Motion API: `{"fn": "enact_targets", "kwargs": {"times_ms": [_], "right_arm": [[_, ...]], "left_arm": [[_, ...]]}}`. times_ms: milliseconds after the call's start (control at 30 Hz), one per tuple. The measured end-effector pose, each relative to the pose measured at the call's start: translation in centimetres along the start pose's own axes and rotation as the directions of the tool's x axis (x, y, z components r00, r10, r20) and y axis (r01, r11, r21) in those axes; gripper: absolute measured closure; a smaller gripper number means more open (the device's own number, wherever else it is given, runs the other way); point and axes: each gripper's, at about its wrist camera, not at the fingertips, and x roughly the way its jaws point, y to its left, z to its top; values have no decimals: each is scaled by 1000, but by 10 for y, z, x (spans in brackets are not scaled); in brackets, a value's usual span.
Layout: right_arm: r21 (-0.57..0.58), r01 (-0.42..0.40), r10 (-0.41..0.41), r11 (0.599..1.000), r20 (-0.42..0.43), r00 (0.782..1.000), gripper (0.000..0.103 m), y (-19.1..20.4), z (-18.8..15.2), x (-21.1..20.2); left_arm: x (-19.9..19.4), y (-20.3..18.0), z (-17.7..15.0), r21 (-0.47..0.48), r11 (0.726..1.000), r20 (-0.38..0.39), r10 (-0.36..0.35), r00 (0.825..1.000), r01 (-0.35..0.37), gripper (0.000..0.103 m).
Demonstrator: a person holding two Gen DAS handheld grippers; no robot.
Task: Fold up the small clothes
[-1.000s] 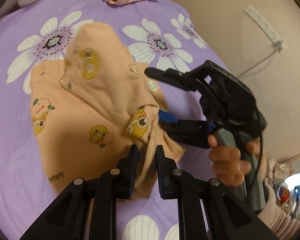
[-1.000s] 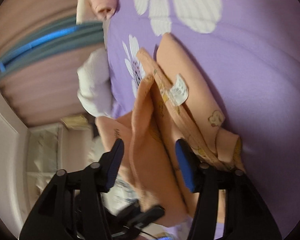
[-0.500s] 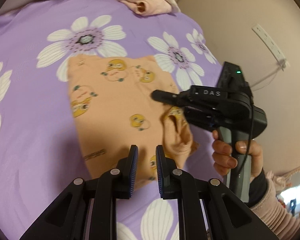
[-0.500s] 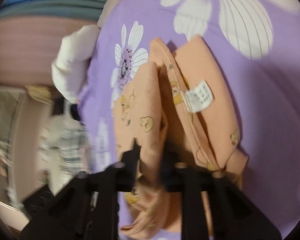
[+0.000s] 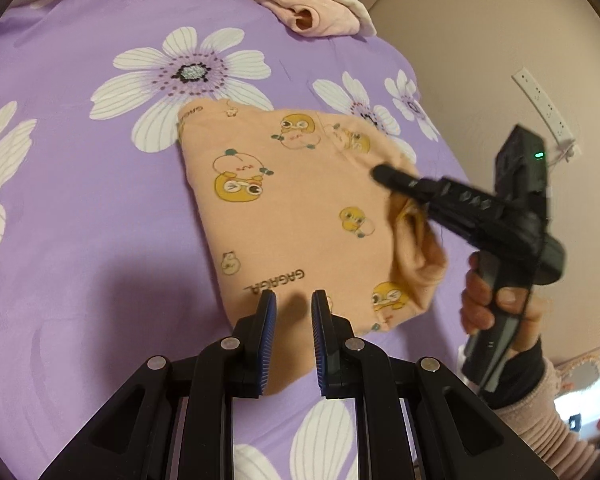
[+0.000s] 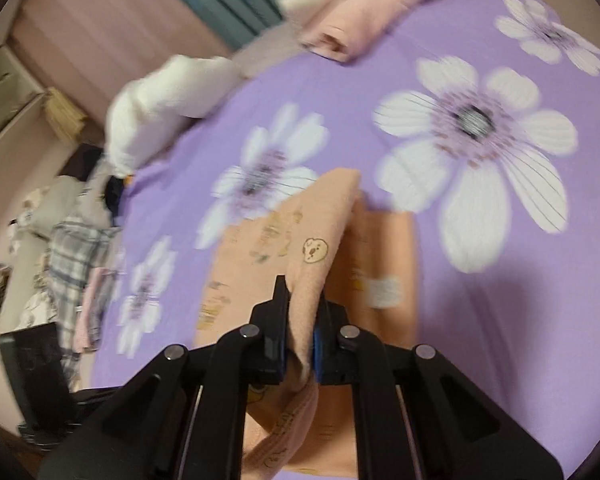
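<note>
My right tongs (image 6: 300,320) pinch the peach garment's (image 5: 292,208) raised edge to carry the fold across, while my left tongs (image 5: 293,312) hover parted, holding nothing.

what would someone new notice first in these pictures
The peach garment with yellow cartoon ducks lies in the middle of the purple bedspread, which is printed with big white flowers. The right gripper pinches a fold of it, while the left gripper hangs open over its near edge.
</note>
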Motion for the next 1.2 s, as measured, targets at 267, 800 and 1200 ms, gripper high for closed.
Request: {"fn": "enact_targets", "kwargs": {"times_ms": [267, 800, 1200], "right_arm": [[134, -147, 154, 980, -36, 987, 77, -43, -4, 23], [187, -369, 340, 910, 169, 925, 65, -50, 58, 8], [-282, -91, 41, 955, -180, 983, 81, 37, -18, 12]], "left_arm": [[31, -13, 2, 65, 997, -33, 51, 998, -49, 90], [48, 1, 2, 42, 999, -78, 34, 996, -31, 90], [48, -7, -1, 57, 996, -76, 71, 995, -67, 90]]}}
